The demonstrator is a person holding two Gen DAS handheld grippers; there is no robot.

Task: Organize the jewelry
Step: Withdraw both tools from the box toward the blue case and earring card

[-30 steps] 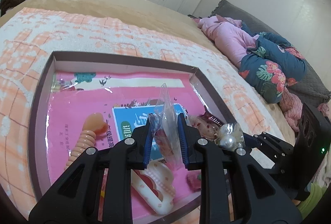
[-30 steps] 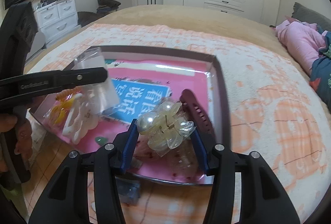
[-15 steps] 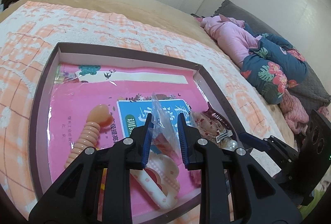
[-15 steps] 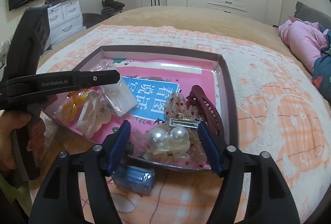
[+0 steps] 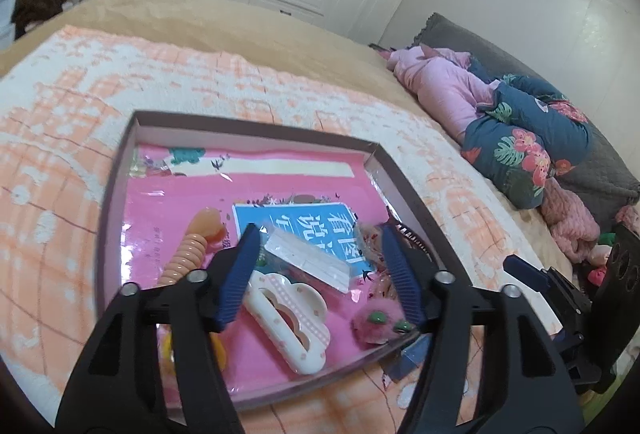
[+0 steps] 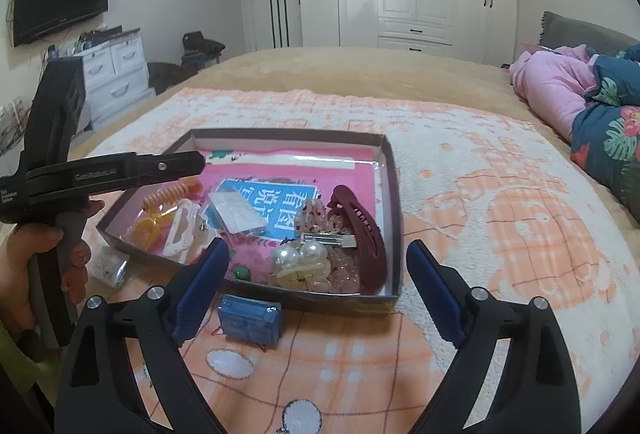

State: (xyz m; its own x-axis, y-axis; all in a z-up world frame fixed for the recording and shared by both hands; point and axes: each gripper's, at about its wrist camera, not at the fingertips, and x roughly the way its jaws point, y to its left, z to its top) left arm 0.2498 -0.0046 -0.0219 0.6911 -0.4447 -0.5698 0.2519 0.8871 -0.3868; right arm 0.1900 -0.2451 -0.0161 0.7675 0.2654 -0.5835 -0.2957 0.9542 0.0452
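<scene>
A shallow brown box (image 6: 394, 193) with a pink lining lies on the bed. In it lie a clear plastic bag (image 5: 308, 260), a pearl hair claw (image 6: 300, 262), a dark red claw clip (image 6: 360, 230), a white cloud clip (image 5: 288, 318), an orange spiral clip (image 5: 188, 254) and a pink fuzzy clip (image 5: 376, 322). My left gripper (image 5: 320, 274) is open and empty just above the bag. My right gripper (image 6: 316, 286) is open and empty at the box's near edge.
A small blue box (image 6: 250, 320) lies on the orange-and-white blanket (image 6: 500, 234) in front of the brown box. A small clear packet (image 6: 110, 266) lies by the box's left corner. Pink and floral bedding (image 6: 592, 105) is piled at the right.
My left gripper opened and let the plastic bag drop into the box. My right gripper opened, left the pearl claw in the box, and drew back.
</scene>
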